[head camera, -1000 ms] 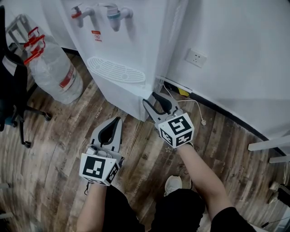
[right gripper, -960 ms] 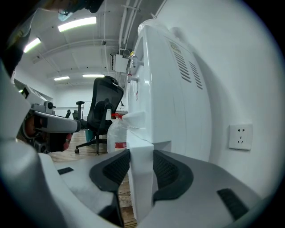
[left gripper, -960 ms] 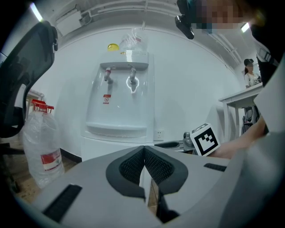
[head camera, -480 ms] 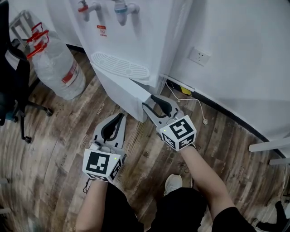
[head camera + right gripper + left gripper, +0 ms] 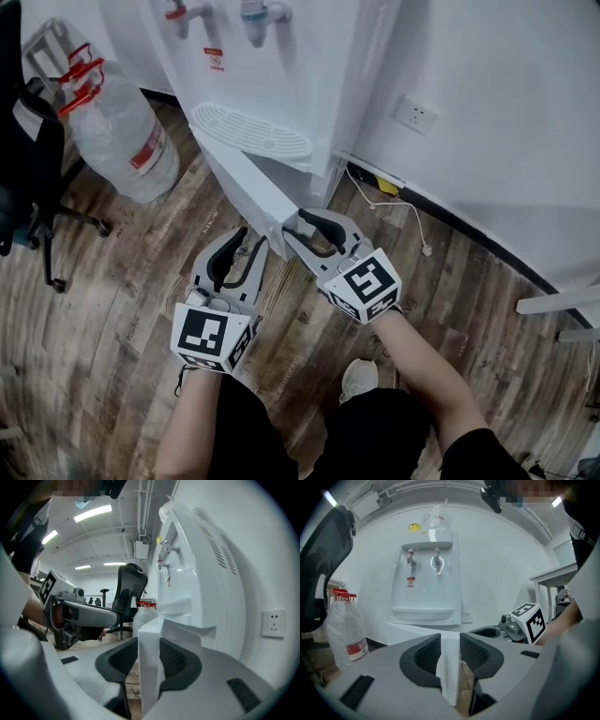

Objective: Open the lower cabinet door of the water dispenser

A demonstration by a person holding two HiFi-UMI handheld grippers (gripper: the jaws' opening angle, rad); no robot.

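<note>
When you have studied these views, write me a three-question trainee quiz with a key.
1. True or false: the white water dispenser's lower cabinet door is shut.
2. What stands between the right claw's jaws?
3. Beside the dispenser stands: A a clear plastic water bottle, B a bin, C a ladder.
Key: 1 false, it stands open. 2 the door's free edge; the jaws have just been closing on it. 3 A.
</note>
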